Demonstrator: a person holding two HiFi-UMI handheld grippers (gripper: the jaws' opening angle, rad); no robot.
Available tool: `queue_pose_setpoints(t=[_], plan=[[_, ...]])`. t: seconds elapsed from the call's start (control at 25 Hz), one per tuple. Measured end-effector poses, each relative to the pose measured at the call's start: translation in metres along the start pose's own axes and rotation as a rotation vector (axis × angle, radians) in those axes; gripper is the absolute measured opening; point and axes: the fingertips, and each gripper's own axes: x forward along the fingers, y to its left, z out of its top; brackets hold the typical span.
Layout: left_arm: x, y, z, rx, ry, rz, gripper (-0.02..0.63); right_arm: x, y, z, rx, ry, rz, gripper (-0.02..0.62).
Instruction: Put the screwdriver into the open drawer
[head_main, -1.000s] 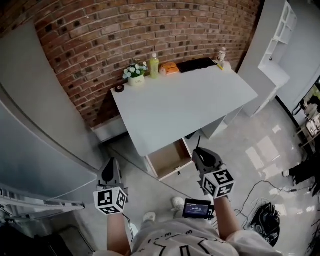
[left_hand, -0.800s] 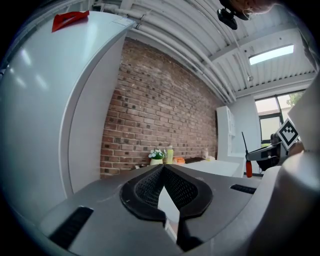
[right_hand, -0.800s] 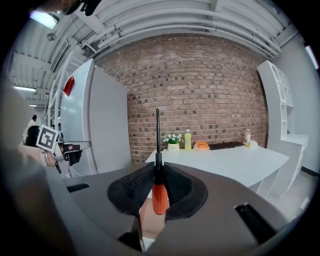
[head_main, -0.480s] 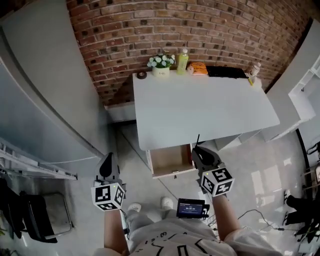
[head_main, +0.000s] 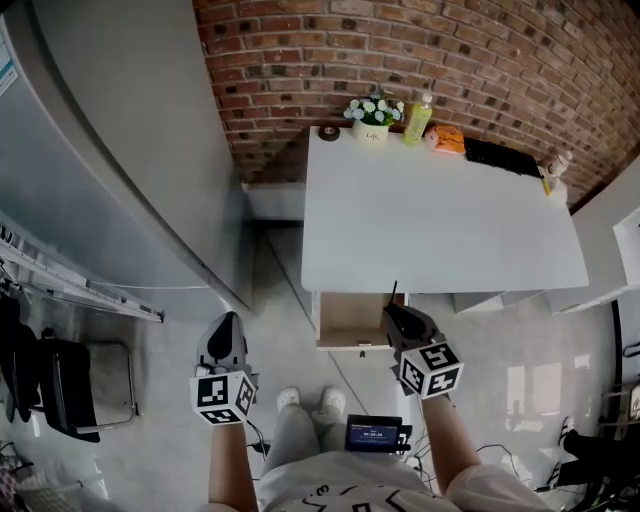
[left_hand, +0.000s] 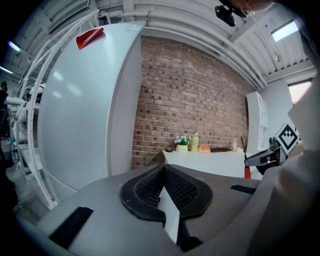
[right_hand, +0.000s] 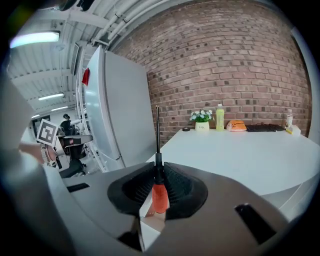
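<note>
Right gripper (head_main: 393, 312): its jaws are pinched tight on the screwdriver (right_hand: 158, 194), with the ribbed pads clamped at the point where the orange handle meets the dark collar.
Screwdriver: it stands upright in that grip, the thin metal shaft pointing straight up past the pads and the orange handle hanging below them. It is in the air, not in the drawer.
Position: from the head view the right gripper hovers over the front right corner of the open drawer (head_main: 350, 320), and the shaft tip shows against the table's front edge.
Left gripper (head_main: 227, 322): the pads are pressed together at the tips with nothing between them. It is held out to the left, well apart from the drawer, over bare floor.
Drawer: pulled out from under the white table (head_main: 430, 230), with a light wooden interior and a small handle on its front face.
Table top: wide and bare across the middle, with every item pushed to the back edge against the brick wall (head_main: 450, 60).
Back row: a white pot of flowers (head_main: 373, 115), a yellow-green bottle (head_main: 418, 118) just beside it, then an orange packet (head_main: 450, 140) and a flat black object (head_main: 500, 155).
Left side: a tall grey cabinet (head_main: 130, 150) stands near the table.
Person: two white shoes (head_main: 332, 400) are planted in front of the drawer — a small lit screen (head_main: 373, 434) sits at the waist.
</note>
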Motion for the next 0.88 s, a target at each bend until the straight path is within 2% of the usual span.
queue_pose_setpoints(t=[0.28, 0.52, 0.88], plan=[[-0.002, 0.021, -0.042, -0.039, 0.094, 0.017, 0.012, 0.024, 0.010, -0.033, 0.041, 0.072, 0.008, 0.060], [0.003, 0.026, -0.093, -0.063, 0.158, 0.005, 0.012, 0.043, 0.016, -0.081, 0.065, 0.136, 0.009, 0.060], [0.026, 0.032, -0.164, -0.071, 0.216, -0.024, 0.012, 0.086, 0.011, -0.146, 0.037, 0.224, 0.023, 0.060]])
